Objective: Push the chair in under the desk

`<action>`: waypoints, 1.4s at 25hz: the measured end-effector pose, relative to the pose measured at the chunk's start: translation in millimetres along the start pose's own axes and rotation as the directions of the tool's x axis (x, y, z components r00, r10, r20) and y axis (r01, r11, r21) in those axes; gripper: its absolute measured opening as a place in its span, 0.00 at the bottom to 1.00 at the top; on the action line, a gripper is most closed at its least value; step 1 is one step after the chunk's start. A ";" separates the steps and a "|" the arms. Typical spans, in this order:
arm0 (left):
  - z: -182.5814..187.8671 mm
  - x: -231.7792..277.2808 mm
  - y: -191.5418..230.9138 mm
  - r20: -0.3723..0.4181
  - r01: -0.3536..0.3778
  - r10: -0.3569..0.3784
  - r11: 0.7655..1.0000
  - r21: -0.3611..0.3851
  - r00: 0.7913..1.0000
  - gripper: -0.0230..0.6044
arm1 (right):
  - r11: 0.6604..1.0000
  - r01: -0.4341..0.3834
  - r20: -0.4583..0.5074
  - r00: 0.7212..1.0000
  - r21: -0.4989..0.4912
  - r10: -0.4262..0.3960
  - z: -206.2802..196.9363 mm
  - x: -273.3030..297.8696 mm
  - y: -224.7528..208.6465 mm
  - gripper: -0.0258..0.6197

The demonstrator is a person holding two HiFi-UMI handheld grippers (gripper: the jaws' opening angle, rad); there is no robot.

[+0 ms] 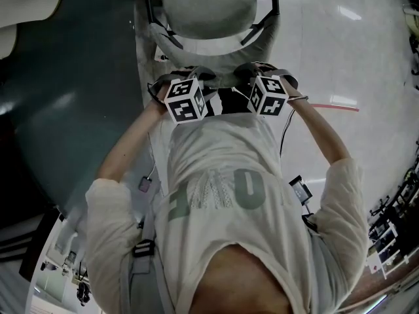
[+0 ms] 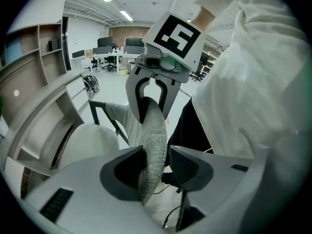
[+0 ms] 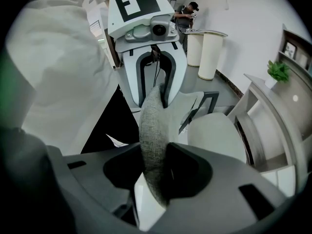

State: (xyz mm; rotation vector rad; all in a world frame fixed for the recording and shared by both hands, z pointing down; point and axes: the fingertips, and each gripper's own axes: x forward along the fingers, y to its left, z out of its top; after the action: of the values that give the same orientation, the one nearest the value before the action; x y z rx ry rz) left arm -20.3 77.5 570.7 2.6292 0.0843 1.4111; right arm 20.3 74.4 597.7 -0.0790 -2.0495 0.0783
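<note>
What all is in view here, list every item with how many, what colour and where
chair: 1, pale grey seat, black arm frames, in front of the person
desk: 1, dark curved top, left of the chair
shelves: 1 unit, pale wood, curving behind the desk
plant: 1, green, on top of the shelves
columns: 2, white, far off by the wall
bystander: 1, colour unclear, behind the columns
floor: 1, glossy white, under everything
shirt: 1, white, on the person
left tongs: 1, grey, shut on the top edge of the chair's back
right tongs: 1, grey, shut on the same edge, beside the left
</note>
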 end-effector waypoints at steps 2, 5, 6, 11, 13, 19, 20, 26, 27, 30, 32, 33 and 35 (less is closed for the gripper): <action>0.2 2.1 4.1 -0.019 -0.036 0.037 0.999 0.020 0.999 0.29 | 1.000 0.002 0.004 1.000 0.006 -0.002 -0.6 -1.3 -0.9 0.26; -1.6 4.6 10.9 -0.024 -0.091 0.091 0.996 0.003 0.996 0.27 | 1.000 -0.001 0.006 1.000 0.015 0.001 -0.2 -0.7 -2.7 0.26; -2.3 4.8 12.0 -0.021 -0.097 0.097 0.995 -0.007 0.995 0.27 | 1.000 -0.006 0.007 1.000 0.016 0.006 0.0 -0.1 -3.2 0.26; -3.6 4.9 14.5 -0.034 -0.074 0.073 0.997 -0.027 0.997 0.27 | 1.000 -0.013 0.022 1.000 0.018 0.013 1.1 -0.1 -5.5 0.26; -2.9 3.9 15.1 -0.027 -0.073 0.072 0.997 -0.031 0.997 0.27 | 1.000 -0.010 0.028 1.000 0.021 0.010 1.5 -0.4 -6.2 0.26; -12.2 -2.2 24.8 -0.050 -0.134 0.132 0.990 -0.032 0.990 0.27 | 1.000 0.001 0.062 0.998 0.028 -0.003 11.5 3.7 -13.3 0.26; -14.3 -3.8 28.6 -0.056 -0.146 0.144 0.989 -0.034 0.988 0.27 | 1.000 0.005 0.067 0.998 0.029 -0.007 13.8 4.5 -16.3 0.26; -8.1 -3.0 48.3 -0.067 -0.144 0.141 0.988 -0.051 0.988 0.27 | 0.999 0.025 0.056 0.998 0.020 -0.026 9.4 0.1 -38.0 0.26; -5.6 -0.5 48.4 -0.067 -0.135 0.132 0.990 -0.050 0.989 0.27 | 1.000 0.025 0.051 0.998 0.019 -0.025 6.0 -0.4 -39.1 0.26; -3.4 2.8 48.5 -0.064 -0.130 0.127 0.991 -0.042 0.990 0.27 | 0.999 0.033 0.058 0.998 0.016 -0.034 2.1 -0.2 -41.0 0.26; -3.5 2.3 49.6 -0.061 -0.134 0.132 0.990 -0.038 0.989 0.27 | 0.999 0.043 0.069 0.997 0.019 -0.044 2.6 -0.5 -42.6 0.27; -3.3 1.7 50.7 -0.062 -0.140 0.137 0.990 -0.035 0.989 0.27 | 0.998 0.050 0.075 0.996 0.024 -0.052 2.9 -1.2 -44.1 0.27; -0.4 -0.4 57.4 -0.063 -0.156 0.154 0.987 -0.032 0.986 0.27 | 0.997 0.073 0.085 0.993 0.040 -0.076 2.5 -4.5 -52.4 0.28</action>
State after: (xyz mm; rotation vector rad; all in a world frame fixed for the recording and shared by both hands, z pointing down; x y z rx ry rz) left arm -22.2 20.8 580.0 2.6129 -0.1411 1.5248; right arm 19.0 21.8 597.3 0.0245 -2.1347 0.0739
